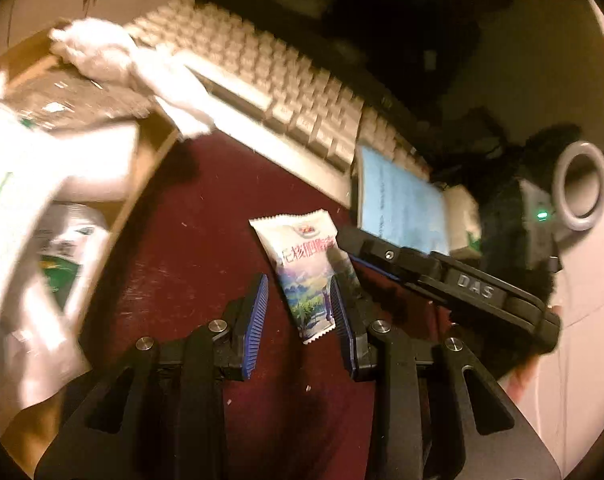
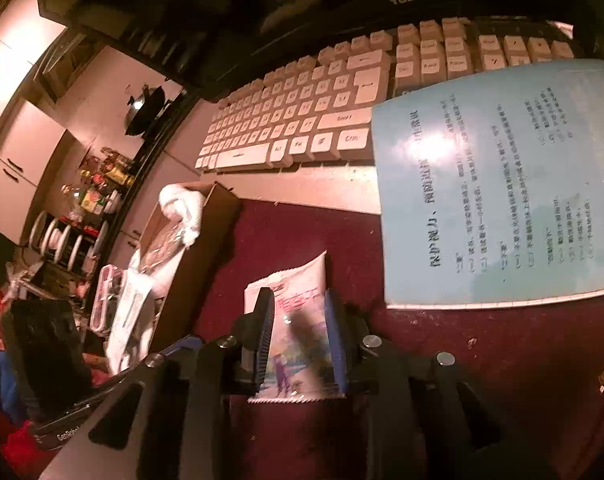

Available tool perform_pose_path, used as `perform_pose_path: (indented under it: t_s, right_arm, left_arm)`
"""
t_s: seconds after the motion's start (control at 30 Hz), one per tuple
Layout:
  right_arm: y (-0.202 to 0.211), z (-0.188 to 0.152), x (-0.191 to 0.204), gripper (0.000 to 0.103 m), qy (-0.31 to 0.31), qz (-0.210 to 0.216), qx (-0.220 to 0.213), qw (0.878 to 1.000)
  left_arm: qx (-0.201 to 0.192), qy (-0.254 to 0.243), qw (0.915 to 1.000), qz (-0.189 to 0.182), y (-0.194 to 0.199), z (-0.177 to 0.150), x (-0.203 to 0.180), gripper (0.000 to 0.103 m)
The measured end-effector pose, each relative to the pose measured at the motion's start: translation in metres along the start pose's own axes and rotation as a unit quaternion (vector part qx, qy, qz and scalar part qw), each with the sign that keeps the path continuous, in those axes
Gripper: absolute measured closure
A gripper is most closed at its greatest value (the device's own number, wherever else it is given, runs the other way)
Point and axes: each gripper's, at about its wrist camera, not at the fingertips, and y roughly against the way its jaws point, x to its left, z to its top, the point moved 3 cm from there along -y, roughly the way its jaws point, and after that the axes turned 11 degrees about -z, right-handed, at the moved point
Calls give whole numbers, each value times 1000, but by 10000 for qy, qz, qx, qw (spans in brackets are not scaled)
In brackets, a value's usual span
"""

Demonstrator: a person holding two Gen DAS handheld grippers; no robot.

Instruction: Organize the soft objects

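Looking from the left wrist, the left gripper [image 1: 300,312] has its blue pads wide apart over the red desk [image 1: 190,216]. The snack packet [image 1: 305,272] lies flat there between the cardboard box [image 1: 146,168] at the left edge and the blue booklet [image 1: 401,204]; one pad is just beside it, not squeezing. The right gripper [image 1: 343,238] reaches the packet's top. From the right wrist, the right gripper [image 2: 298,324] has a pad on each side of the snack packet [image 2: 298,312], but I cannot tell if it pinches yet. The cardboard box [image 2: 206,240] already holds white soft things [image 2: 182,208]. Grabbing the packet seems to be the step now. Next, squeeze softly, lift, and carry it into the box.
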Motion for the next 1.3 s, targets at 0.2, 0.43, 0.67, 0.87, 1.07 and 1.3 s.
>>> perform_pose_path:
  t_s: [0.2, 0.43, 0.67, 0.87, 1.07, 1.3]
  right_arm:
    - [-7, -1, 0, 78, 5, 41, 129, 9999]
    - [3, -6, 26, 87, 492, 144, -147, 9986]
    - [22, -14, 59, 87, 971, 552, -702, 9913]
    - [20, -23, 80, 87, 1204, 795, -724, 9869]
    - [28, -22, 117, 87, 1413, 742, -899, 9831]
    - [13, 1, 165, 87, 1265, 1172, -793, 9818]
  left_arm:
    - [12, 221, 9996, -172, -21, 1, 11, 74]
    - [-446, 303, 9983, -217, 4, -6, 12, 75]
    - [-995, 132, 9948, -192, 52, -14, -4, 75]
    - [-1143, 20, 9933, -187, 86, -15, -7, 75]
    - [-1422, 32, 9896, -200, 118, -5, -4, 75]
    - [-1822, 156, 9828, -245, 167, 18, 17, 75]
